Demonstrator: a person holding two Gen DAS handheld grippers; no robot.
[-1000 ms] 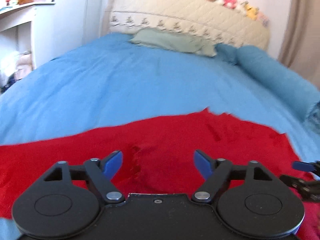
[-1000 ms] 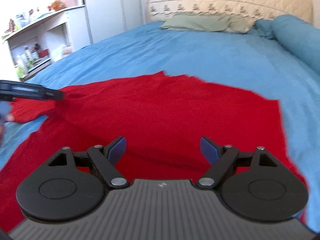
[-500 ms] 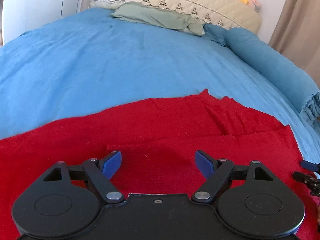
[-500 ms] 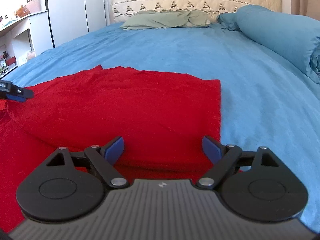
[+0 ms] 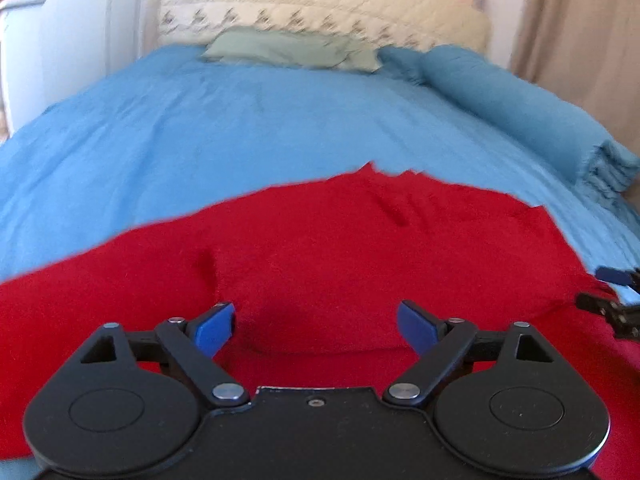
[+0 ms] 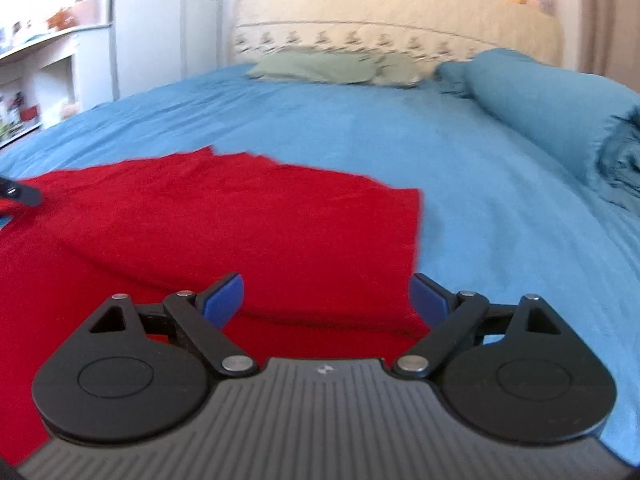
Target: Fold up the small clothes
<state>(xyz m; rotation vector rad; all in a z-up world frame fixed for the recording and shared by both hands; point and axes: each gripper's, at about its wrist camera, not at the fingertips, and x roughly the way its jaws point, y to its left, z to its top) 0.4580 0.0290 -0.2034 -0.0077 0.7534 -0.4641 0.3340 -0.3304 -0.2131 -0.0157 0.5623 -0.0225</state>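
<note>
A red garment lies spread on the blue bed cover, with a folded layer on top whose rounded fold edge runs just ahead of my fingers. My left gripper is open and empty, low over the near part of the garment. My right gripper is open and empty over the garment near its right edge. The right gripper's tips show at the right edge of the left wrist view. The left gripper's tip shows at the left edge of the right wrist view.
A green pillow and a cream quilted headboard with plush toys stand at the far end. A rolled blue blanket lies along the bed's right side. White cabinet and shelves stand to the left.
Both grippers stay open and shift over the garment. The right gripper has moved toward the garment's right edge. The folded layer now lies flatter than a second ago.
</note>
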